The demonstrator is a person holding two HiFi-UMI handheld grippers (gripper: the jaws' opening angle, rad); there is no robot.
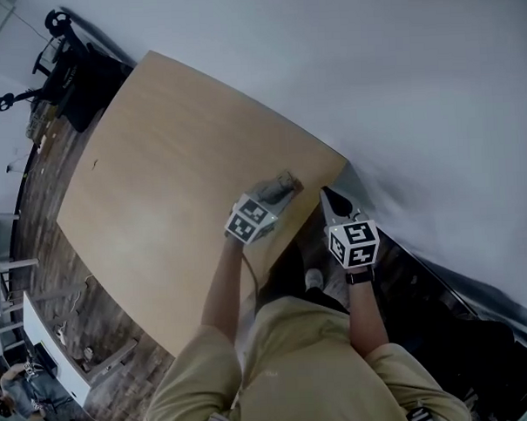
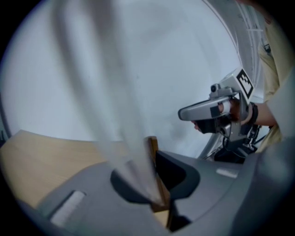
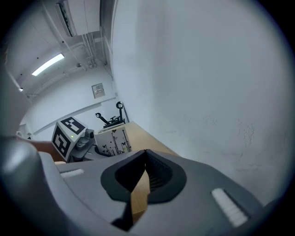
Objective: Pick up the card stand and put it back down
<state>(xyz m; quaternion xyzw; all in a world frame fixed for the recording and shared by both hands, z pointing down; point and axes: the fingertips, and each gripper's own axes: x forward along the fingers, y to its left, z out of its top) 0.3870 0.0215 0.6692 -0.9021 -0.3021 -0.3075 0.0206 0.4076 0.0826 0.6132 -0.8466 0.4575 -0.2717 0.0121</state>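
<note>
My left tongs [image 1: 276, 194] are clamped shut on the card stand [image 1: 287, 180], and the left gripper view shows it plainly: the two grey jaws are pinched onto the stand's thin brown wooden base, one jaw on each side, with the pale card rising out of it towards 11 o'clock as a blurred, see-through streak. From my head, the stand is at the near right corner of the wooden surface [image 1: 157, 166], at about 1 o'clock from my left tongs' marker cube [image 1: 251, 219] and close to the white wall [image 1: 388, 69]. I cannot tell whether the base is resting on the surface or is just clear of it. My right tongs [image 1: 331, 200] are off the surface, at about 3 o'clock from the left ones, in the gap between the surface's edge and the wall, apart from the stand. In the right gripper view their jaws meet at the tips with nothing gripped; the tan strip in the slot below the tips is only the surface seen through it. That same view shows the stand at about 10 o'clock, its white card printed with thin dark stems and small butterflies, with my left cube just beside it. Beyond the far corner of the surface, at about 10 o'clock in the head view, some black stands [image 1: 65, 57] are on the dark floor.
</note>
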